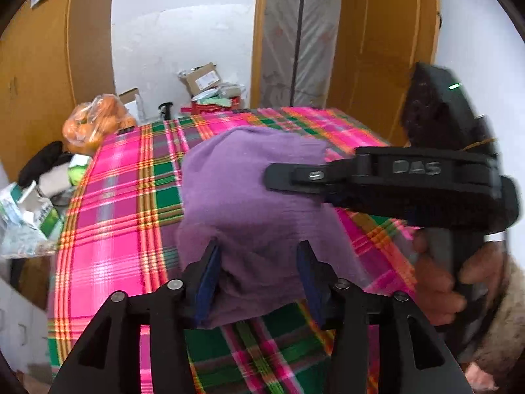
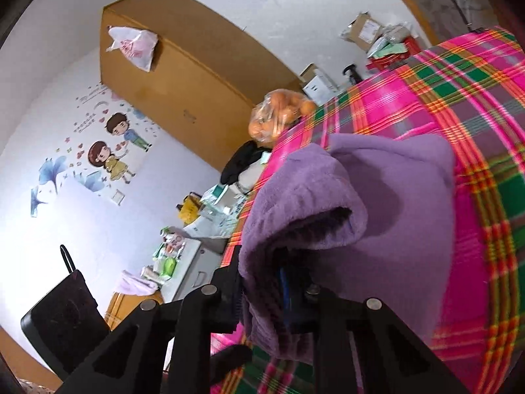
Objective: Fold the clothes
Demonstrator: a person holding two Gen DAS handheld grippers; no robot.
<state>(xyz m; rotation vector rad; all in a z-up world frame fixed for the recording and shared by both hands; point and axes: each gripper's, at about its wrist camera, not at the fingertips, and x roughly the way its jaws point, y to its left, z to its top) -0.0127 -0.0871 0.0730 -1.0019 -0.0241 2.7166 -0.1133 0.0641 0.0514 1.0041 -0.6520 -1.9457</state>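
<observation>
A purple fleece garment lies bunched on the pink and green plaid tablecloth. My left gripper stands open at its near edge. Its blue pads straddle a hump of the fabric without squeezing it. My right gripper reaches in from the right over the garment's middle, held by a person's hand. In the right wrist view the garment is folded over my right gripper. It hides the fingertips, and the jaws stand narrow and pinch a lifted fold.
A bag of oranges sits at the table's far left corner. Beside the left edge a lower surface holds cartons and a black item. Boxes are piled behind the table. A wooden wardrobe stands against the wall.
</observation>
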